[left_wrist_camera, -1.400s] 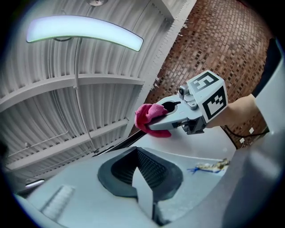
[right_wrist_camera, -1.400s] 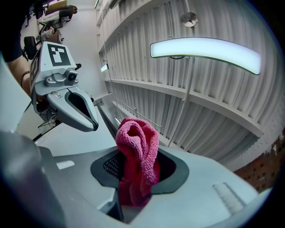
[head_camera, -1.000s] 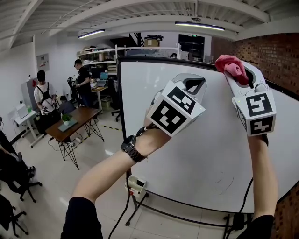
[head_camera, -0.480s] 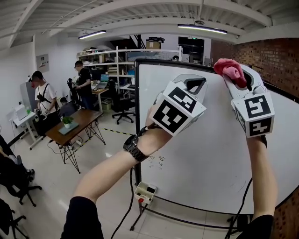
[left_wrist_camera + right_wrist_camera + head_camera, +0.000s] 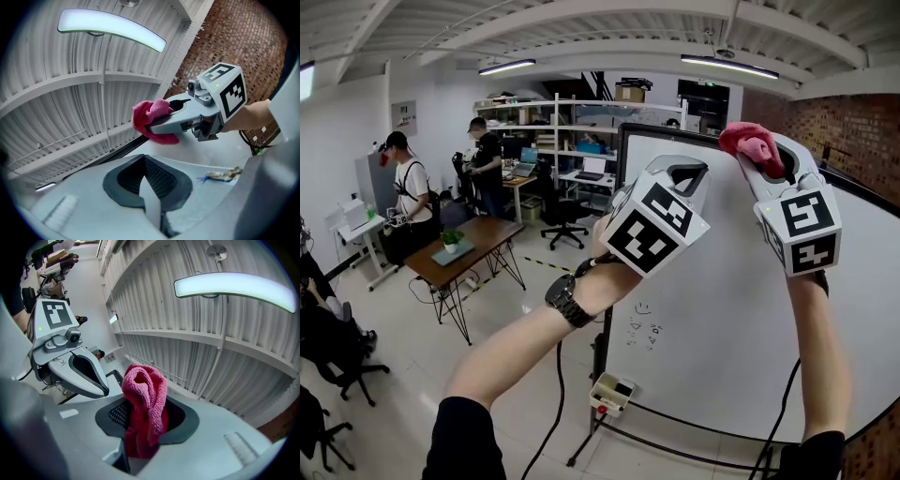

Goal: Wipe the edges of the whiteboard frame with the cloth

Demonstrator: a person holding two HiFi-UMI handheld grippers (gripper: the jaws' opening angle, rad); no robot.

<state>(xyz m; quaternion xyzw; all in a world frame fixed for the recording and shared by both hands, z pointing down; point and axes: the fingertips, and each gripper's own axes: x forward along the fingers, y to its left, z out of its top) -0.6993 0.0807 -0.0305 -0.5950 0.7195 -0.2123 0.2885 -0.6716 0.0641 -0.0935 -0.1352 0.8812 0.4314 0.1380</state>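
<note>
The pink cloth (image 5: 748, 142) is bunched and clamped between the fingers of the right gripper (image 5: 764, 159). The right gripper view shows the jaws closed on its lower folds, with the rest standing up out of them. That gripper is raised to the upper right of the head view, where the cloth sits at the top edge of the whiteboard frame (image 5: 670, 130). From the left gripper view the cloth overlaps the dark frame line, but none of the views settles whether it actually presses on it. The left gripper (image 5: 682, 171) is held up just beside it, in front of the whiteboard (image 5: 722, 319). Its jaws are together with nothing between them, so it plays no part in the wiping. My reading is that the task is at an early or middle stage, with the cloth gripped and brought to the top rail. The left upright (image 5: 602, 349) and the lower rail, towards the bottom of the frame, are well apart from the cloth and probably remain to be done. The frame itself shows no visible difference between wiped and unwiped stretches.
</note>
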